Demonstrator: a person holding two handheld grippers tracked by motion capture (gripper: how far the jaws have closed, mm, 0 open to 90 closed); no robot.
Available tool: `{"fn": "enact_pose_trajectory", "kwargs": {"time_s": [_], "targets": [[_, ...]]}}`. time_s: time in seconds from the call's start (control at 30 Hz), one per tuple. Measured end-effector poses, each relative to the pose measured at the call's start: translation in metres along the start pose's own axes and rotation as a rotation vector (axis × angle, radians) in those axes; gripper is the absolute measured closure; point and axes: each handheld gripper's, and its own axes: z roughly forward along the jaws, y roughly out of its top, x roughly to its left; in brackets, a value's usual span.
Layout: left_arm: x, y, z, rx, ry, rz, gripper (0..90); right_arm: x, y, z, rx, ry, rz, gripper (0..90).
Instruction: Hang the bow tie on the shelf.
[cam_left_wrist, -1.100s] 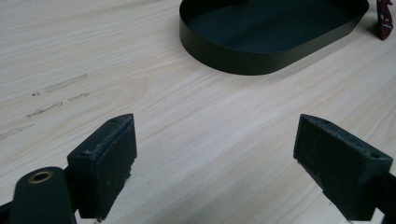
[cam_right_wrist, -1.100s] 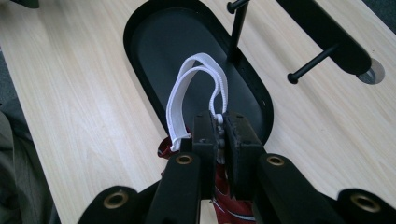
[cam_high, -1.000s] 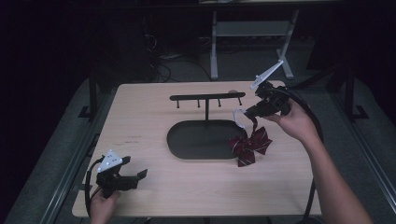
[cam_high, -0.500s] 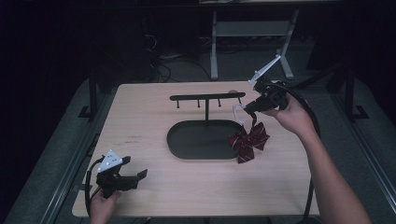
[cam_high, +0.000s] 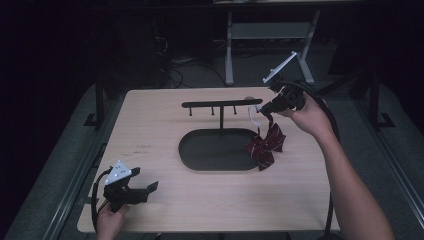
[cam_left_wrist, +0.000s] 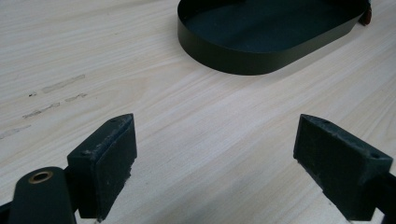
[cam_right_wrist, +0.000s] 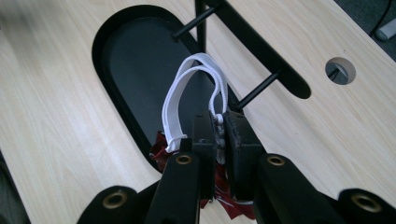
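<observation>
A dark red bow tie (cam_high: 265, 144) with a white elastic strap (cam_high: 251, 114) hangs from my right gripper (cam_high: 265, 107), which is shut on the strap just right of the black stand's crossbar (cam_high: 221, 104). In the right gripper view the strap loop (cam_right_wrist: 175, 109) rises from the shut jaws of the right gripper (cam_right_wrist: 219, 140) close to a peg (cam_right_wrist: 259, 91) under the crossbar (cam_right_wrist: 266, 51), with red fabric (cam_right_wrist: 161, 149) below. My left gripper (cam_high: 145, 189) rests open at the table's front left. In its own view the left gripper (cam_left_wrist: 215, 163) holds nothing.
The stand's black oval tray (cam_high: 186, 150) sits mid-table, its wall (cam_left_wrist: 261, 65) ahead of the left gripper. A round cable hole (cam_right_wrist: 340, 70) pierces the tabletop behind the crossbar. A white-legged frame (cam_high: 230, 50) stands beyond the far edge.
My right gripper has carried the bow tie a little up and back, bringing the strap closer to the crossbar's right end. The left gripper has stayed put.
</observation>
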Motion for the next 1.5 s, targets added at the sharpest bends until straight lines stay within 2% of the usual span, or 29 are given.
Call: {"fn": "enact_pose_trajectory", "kwargs": {"time_s": [0.13,0.53,1.1,1.5], "targets": [[0.000,0.000,0.000,0.000,0.001,0.001,13.1,-0.010,0.003,0.005,0.016,-0.011,0.025,83.0],[0.000,0.000,0.000,0.001,0.000,0.003,13.1,-0.026,0.002,0.012,0.011,-0.016,0.083,82.7],[-0.001,0.001,0.000,-0.005,0.000,0.003,13.1,-0.035,-0.004,0.023,0.010,-0.019,0.123,79.2],[-0.001,0.001,0.000,-0.006,0.000,0.003,13.1,-0.033,-0.002,0.028,0.028,-0.020,0.116,76.9]]}}
